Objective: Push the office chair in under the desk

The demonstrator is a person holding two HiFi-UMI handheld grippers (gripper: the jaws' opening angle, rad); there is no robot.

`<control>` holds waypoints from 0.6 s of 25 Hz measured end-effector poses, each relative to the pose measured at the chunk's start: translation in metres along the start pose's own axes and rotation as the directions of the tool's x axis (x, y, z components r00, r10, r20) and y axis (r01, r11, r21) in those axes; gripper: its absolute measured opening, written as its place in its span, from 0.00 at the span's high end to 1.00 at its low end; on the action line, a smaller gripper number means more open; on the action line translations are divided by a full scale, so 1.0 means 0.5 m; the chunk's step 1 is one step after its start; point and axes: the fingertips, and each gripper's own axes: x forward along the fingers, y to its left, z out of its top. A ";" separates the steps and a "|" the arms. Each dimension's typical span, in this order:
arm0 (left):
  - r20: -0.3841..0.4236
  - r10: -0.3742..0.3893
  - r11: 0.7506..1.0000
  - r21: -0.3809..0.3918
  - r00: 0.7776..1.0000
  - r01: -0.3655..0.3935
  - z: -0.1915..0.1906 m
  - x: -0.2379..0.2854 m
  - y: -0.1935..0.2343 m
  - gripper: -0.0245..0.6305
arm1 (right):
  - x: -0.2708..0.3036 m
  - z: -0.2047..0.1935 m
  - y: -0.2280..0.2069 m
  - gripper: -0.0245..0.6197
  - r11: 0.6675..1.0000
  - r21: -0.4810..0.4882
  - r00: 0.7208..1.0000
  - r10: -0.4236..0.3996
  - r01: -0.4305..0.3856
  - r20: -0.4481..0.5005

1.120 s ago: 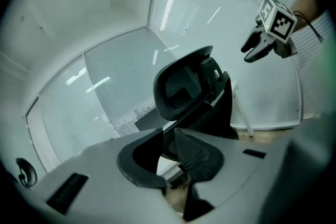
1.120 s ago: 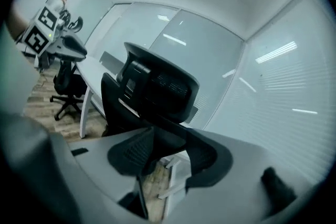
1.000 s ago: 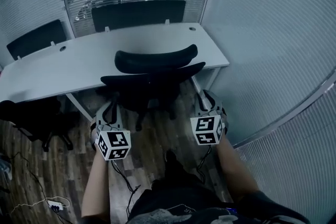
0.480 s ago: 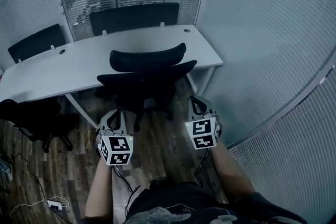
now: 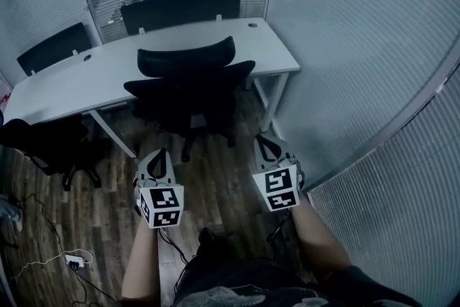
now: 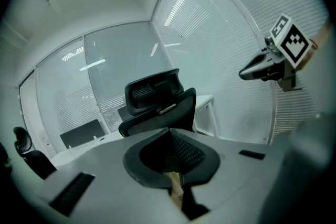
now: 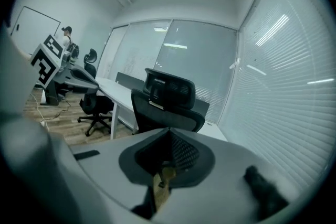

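The black office chair [image 5: 190, 86] stands at the near edge of the white desk [image 5: 86, 79], its seat partly under the top and its headrest [image 5: 185, 57] over the edge. Both grippers hang over the wooden floor short of the chair and touch nothing. The left gripper [image 5: 156, 158] and right gripper [image 5: 267, 149] are shut and empty. In the left gripper view the shut jaws meet in front of the chair [image 6: 157, 99], with the right gripper [image 6: 262, 66] at the upper right. The right gripper view shows the chair [image 7: 168, 99] ahead and the left gripper [image 7: 73, 77] at the left.
A second black chair [image 5: 43, 147] stands at the left by the desk leg. Cables and a power strip [image 5: 75, 260] lie on the floor at the lower left. Glass walls with blinds [image 5: 359, 68] close the right side and the back. A person [image 7: 66, 39] stands far off.
Both grippers have drawn back from the chair toward the person. The chair now sits farther ahead of them, closer in at the desk.
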 end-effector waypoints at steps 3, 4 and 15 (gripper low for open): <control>-0.007 0.012 1.000 0.006 1.000 -0.012 0.001 -0.062 -0.037 0.94 | -0.058 -0.022 0.008 0.93 0.999 0.014 0.999 0.034 -0.034 0.002; -0.009 0.018 1.000 0.008 1.000 -0.017 0.002 -0.084 -0.046 0.94 | -0.078 -0.025 0.011 0.93 0.999 0.013 0.999 0.039 -0.039 0.004; -0.028 0.066 0.997 -0.037 0.997 -0.067 -0.004 -0.273 -0.155 0.94 | -0.270 -0.074 0.048 0.93 0.994 -0.061 0.995 0.094 -0.093 0.027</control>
